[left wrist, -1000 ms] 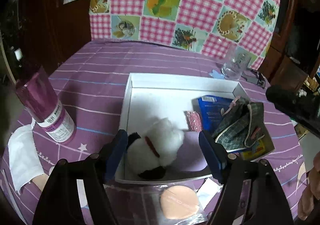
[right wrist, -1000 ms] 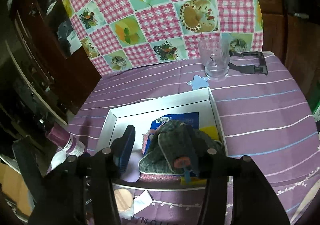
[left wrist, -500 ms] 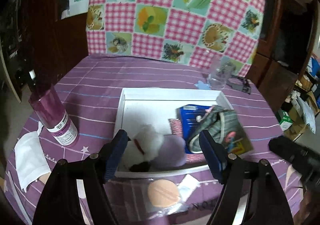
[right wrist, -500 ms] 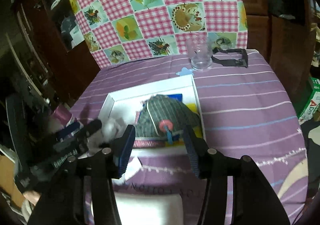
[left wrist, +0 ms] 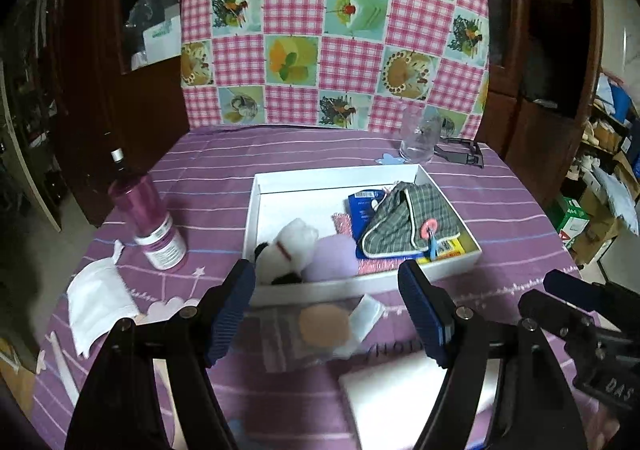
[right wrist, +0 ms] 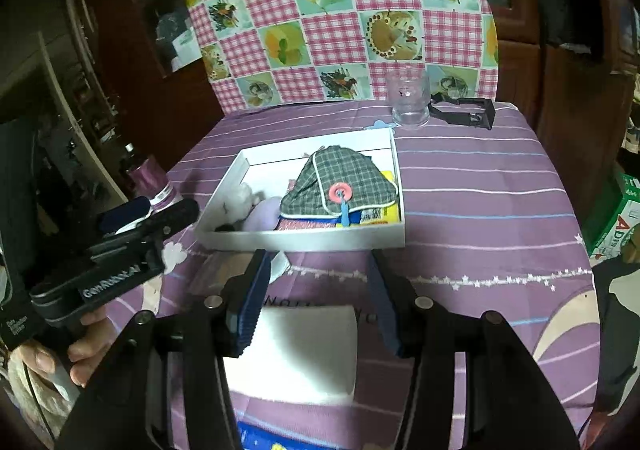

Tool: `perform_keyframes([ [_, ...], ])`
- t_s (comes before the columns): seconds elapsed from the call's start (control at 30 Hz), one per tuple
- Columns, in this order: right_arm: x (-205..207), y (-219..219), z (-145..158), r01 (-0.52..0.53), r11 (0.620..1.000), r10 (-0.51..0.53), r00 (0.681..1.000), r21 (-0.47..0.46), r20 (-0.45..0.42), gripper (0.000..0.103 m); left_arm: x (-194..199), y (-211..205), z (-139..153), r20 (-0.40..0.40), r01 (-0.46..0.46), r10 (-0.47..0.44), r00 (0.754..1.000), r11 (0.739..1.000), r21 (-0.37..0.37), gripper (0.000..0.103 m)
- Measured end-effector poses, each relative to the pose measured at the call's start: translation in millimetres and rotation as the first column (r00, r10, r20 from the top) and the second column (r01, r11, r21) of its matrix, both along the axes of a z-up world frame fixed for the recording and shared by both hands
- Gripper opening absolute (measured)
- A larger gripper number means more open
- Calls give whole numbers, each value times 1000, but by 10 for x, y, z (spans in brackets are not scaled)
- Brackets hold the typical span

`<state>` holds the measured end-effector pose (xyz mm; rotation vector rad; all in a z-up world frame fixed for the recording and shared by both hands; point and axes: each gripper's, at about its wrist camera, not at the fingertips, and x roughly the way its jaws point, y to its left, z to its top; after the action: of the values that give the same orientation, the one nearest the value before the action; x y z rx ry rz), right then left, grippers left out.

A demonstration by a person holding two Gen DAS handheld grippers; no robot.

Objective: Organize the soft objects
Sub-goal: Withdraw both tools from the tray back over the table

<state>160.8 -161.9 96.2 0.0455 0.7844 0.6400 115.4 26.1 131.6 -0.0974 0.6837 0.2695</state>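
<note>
Grippers both stand empty and clear of the white box [left wrist: 362,282]. Left gripper [left wrist: 326,308] has its jaws wide apart above a bagged powder puff [left wrist: 324,326] lying just in front of the box. Right gripper [right wrist: 316,300] has its jaws parted above a white folded cloth [right wrist: 304,350] near the table edge. Plush toy [left wrist: 294,246], lilac sponge [left wrist: 334,256] and plaid pouch [right wrist: 340,183] already lie inside the box. Judgement: a placing step is finished and the next pick is in hand. Next move calls for lowering over a soft item outside the box, closing gently, then carrying it over the box wall.
</note>
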Motion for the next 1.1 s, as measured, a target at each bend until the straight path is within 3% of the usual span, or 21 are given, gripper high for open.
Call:
perform_keyframes([
  [0.1, -155, -56, -100, -17, 999, 17, 1000, -27, 12, 51, -225, -8, -43, 10, 12, -12, 1000, 1000, -14, 75],
  [0.3, -474, -75, -392, -93, 981, 98, 995, -169, 21, 51, -601, 3, -287, -8, 11, -11, 1000, 999, -32, 75],
  [0.5, -724, -93, -641, -191, 961, 195, 981, -199, -1, 52, -893, 39, -559, -27, -4, 2, 1000, 998, -64, 75],
  [0.7, -619, 40, -924, -167, 939, 161, 986, -301, -45, 58, -914, -54, -839, -74, 7, -11, 997, 999, -50, 75],
  [0.8, -624, 49, -955, -135, 933, 141, 990, -333, -6, 71, -884, -40, -974, -113, 17, -28, 993, 995, -96, 75],
  [0.9, -521, 7, -1025, -115, 937, 101, 993, -330, -60, 103, -893, -35, -999, -117, -7, -2, 993, 997, -73, 76],
  [1.1, -520, 19, -1031, -111, 935, 98, 994, -338, -57, 103, -881, -96, -1058, -147, 8, -14, 989, 999, -40, 76],
])
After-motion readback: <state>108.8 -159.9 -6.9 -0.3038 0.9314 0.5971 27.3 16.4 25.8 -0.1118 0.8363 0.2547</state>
